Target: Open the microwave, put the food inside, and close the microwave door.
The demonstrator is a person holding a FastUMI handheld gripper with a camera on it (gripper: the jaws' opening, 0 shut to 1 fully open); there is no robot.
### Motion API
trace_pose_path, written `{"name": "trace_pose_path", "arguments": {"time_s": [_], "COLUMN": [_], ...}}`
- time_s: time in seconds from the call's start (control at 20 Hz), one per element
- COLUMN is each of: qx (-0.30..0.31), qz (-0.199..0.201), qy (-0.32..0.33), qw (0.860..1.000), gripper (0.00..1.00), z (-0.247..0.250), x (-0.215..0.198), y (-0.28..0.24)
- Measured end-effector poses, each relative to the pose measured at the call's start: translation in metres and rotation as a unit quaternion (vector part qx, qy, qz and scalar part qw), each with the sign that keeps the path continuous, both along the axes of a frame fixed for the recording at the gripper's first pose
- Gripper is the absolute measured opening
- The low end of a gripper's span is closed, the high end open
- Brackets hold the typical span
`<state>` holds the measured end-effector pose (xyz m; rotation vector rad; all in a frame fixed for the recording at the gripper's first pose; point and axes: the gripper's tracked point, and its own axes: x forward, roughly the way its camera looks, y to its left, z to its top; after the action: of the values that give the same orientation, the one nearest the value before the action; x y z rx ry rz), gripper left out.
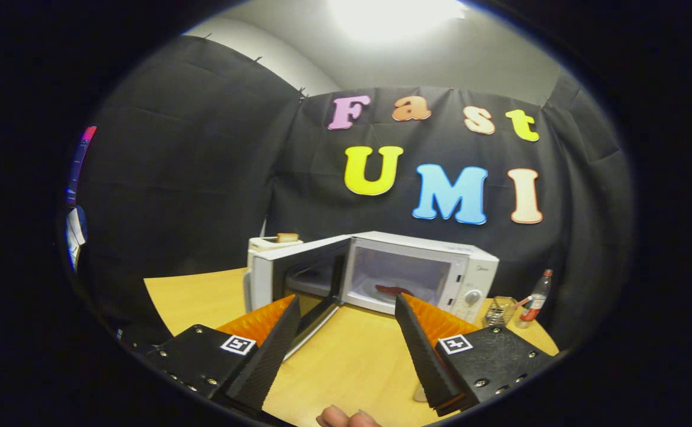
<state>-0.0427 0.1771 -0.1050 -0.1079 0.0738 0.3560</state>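
Note:
A white microwave point(423, 267) stands on the wooden table point(351, 362) beyond my fingers, with its door point(301, 281) swung open to the left. Inside the cavity a reddish piece of food point(394, 290) lies on the turntable plate. My gripper point(346, 311) is open, with nothing between its fingers. The left fingertip point(291, 308) is close in front of the open door's lower edge, and the right fingertip point(402, 305) sits just ahead of the cavity opening.
A white toaster point(268, 243) with bread in it stands behind the microwave door. To the right of the microwave are a small glass container point(500, 309) and a plastic bottle point(536, 299). Fingertips of a hand point(346, 418) show below the gripper.

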Motion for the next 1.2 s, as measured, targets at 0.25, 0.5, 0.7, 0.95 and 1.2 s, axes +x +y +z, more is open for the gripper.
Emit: {"name": "trace_pose_path", "arguments": {"time_s": [0.25,0.5,0.7,0.95,1.2], "qx": [0.066,0.102,0.111,0.093,0.047], "qz": [0.074,0.129,0.123,0.103,0.045], "qy": [0.061,0.054,0.054,0.058,0.072], "qw": [0.993,0.985,0.985,0.989,0.995], "gripper": [0.97,0.96,0.96,0.76,0.25], "z": [-0.032,-0.023,-0.025,-0.045,-0.082], "x": [-0.013,-0.021,0.007,0.044,0.075], "y": [0.090,0.159,0.181,0.203,0.185]}}
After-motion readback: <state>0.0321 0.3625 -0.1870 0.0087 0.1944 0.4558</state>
